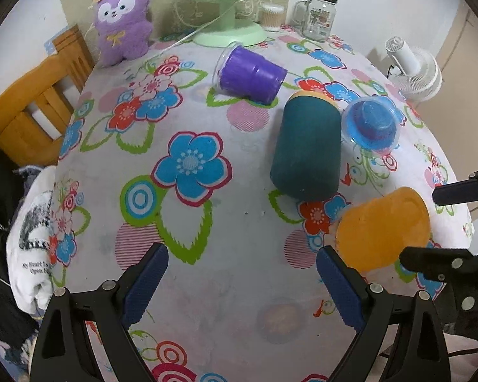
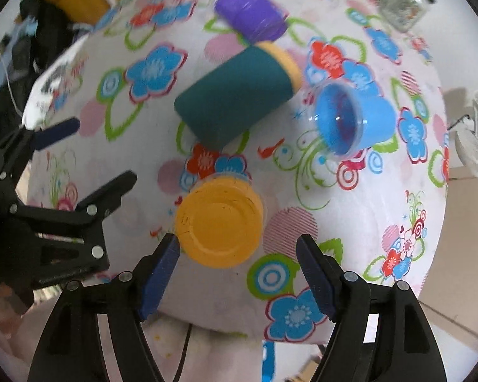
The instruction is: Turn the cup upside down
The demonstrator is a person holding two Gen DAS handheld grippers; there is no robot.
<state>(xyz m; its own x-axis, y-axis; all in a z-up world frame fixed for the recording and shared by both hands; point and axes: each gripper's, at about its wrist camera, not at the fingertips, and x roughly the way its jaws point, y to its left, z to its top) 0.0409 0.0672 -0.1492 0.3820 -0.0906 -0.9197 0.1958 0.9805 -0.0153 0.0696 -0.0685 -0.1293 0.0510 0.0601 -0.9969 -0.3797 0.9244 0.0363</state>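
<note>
An orange cup stands upside down on the flowered tablecloth, its flat base facing up; it also shows in the left wrist view. My right gripper is open, its fingers on either side of the cup's near edge and apart from it. My left gripper is open and empty over bare cloth, left of the orange cup. A teal cup, a purple cup and a blue cup lie on their sides.
A green fan, a purple plush toy, a glass jar with a green lid and a cotton-swab box stand at the table's back. A white fan is to the right. A wooden chair is to the left.
</note>
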